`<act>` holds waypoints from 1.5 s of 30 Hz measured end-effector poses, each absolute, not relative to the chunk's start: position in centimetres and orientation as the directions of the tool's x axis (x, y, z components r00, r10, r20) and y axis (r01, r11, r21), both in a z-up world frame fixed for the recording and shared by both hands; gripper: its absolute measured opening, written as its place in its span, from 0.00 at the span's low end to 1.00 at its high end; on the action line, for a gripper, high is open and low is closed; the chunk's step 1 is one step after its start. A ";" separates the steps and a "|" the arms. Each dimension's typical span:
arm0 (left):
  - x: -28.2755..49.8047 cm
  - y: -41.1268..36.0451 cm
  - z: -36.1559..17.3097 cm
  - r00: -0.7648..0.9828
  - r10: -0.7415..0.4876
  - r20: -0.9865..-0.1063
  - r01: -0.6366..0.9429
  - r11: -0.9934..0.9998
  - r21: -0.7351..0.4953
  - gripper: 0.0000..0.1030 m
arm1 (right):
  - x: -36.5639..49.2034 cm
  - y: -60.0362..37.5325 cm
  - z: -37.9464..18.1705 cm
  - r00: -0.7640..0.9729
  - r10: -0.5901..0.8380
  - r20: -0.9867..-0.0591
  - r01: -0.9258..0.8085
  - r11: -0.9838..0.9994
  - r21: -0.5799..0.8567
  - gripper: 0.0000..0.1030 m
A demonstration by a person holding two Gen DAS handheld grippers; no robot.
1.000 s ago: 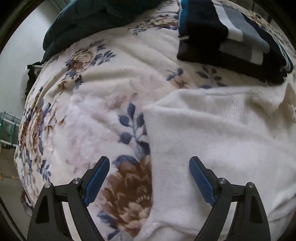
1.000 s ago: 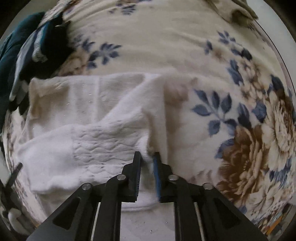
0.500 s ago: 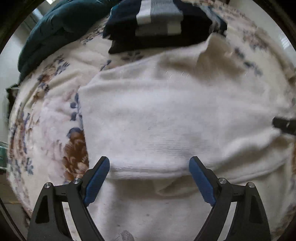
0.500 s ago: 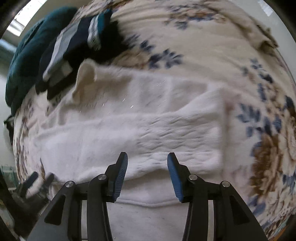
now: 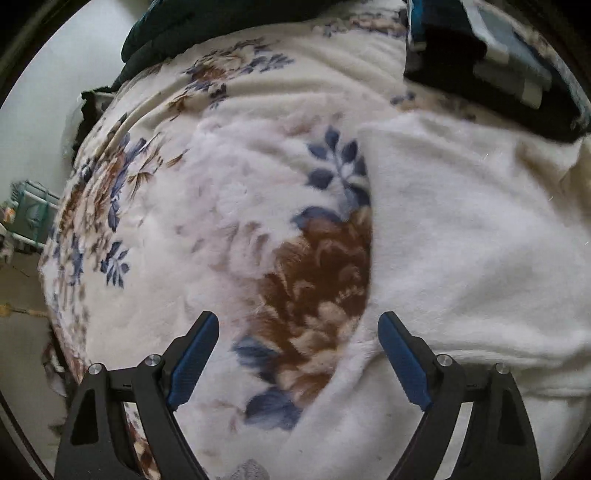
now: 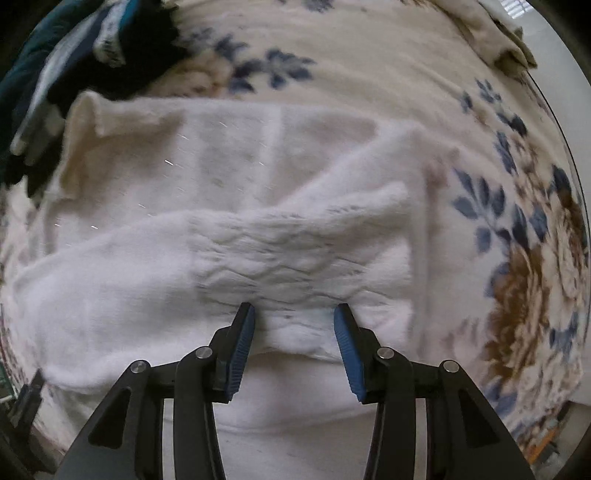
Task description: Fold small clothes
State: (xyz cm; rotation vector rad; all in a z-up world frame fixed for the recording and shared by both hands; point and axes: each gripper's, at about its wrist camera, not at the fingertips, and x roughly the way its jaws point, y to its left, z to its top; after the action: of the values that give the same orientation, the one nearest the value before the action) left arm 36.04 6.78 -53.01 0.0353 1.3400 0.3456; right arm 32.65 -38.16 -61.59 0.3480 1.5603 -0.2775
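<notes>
1. A plush cream blanket printed with blue leaves and brown flowers [image 5: 229,206] covers the bed and fills most of both views; in the right wrist view its floral print [image 6: 524,236] runs along the right side.
2. A fluffy white knitted garment [image 5: 461,240] lies flat on the blanket. In the left wrist view it takes up the right half, its left edge running down beside the big brown flower. In the right wrist view the garment [image 6: 229,177] spreads across the middle, with a cable-textured part folded over it and lying across its near half.
3. A dark teal quilted cover [image 5: 192,22] is bunched at the far edge of the bed, top left in the left wrist view.
4. A folded dark garment with grey and white stripes [image 5: 491,62] sits on the blanket just beyond the white garment's far edge; the right wrist view shows it [image 6: 85,55] at top left, blurred.
5. The left claw [image 5: 299,332] is spread wide with nothing between its blue pads; it hangs over the brown flower, its right pad over the white garment's edge.
6. The right claw [image 6: 293,321] is spread apart too, gripping nothing, its tips at the near edge of the cable-textured fold.
</notes>
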 end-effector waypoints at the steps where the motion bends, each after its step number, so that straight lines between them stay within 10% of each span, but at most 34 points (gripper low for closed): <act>1: 36.1 6.5 -52.2 0.207 0.238 -0.949 -0.226 0.955 0.191 0.85 | 32.5 -38.2 -61.1 0.009 0.049 -0.999 0.391 0.919 0.048 0.45; 12: 41.0 -0.5 -57.0 0.180 0.195 -0.964 -0.036 0.981 0.192 0.85 | 33.0 -37.3 -62.6 -0.001 0.097 -0.995 0.398 0.913 0.088 0.53; 20: 38.5 0.1 -49.5 0.293 0.092 -0.952 -0.047 0.996 0.082 0.85 | 30.7 -41.3 -55.3 0.076 0.164 -0.983 0.442 0.879 0.181 0.64; 29: 26.9 -10.6 -46.6 0.212 0.038 -0.976 -0.010 0.999 0.037 0.85 | 24.7 -51.8 -50.0 0.042 0.260 -0.965 0.404 0.879 0.254 0.64; 42: 8.0 -33.0 -58.7 -0.096 0.010 -0.995 0.209 0.978 -0.010 0.85 | 22.7 -64.9 -55.2 -0.064 0.324 -0.944 0.293 0.910 0.292 0.64; 43: 7.9 -33.4 -59.4 -0.091 0.033 -0.995 0.212 0.977 0.013 0.84 | 23.1 -64.9 -55.5 -0.062 0.343 -0.937 0.288 0.906 0.312 0.64; 45: 8.2 -33.6 -60.0 -0.054 0.055 -0.997 0.208 0.977 0.043 0.49 | 24.5 -64.8 -56.5 -0.053 0.399 -0.915 0.273 0.887 0.371 0.64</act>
State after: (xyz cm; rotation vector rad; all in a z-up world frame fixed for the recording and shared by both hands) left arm 8.18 -33.56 -59.97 0.2041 1.6238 -0.1261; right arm 24.46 -64.78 -56.52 0.5281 1.6457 0.1107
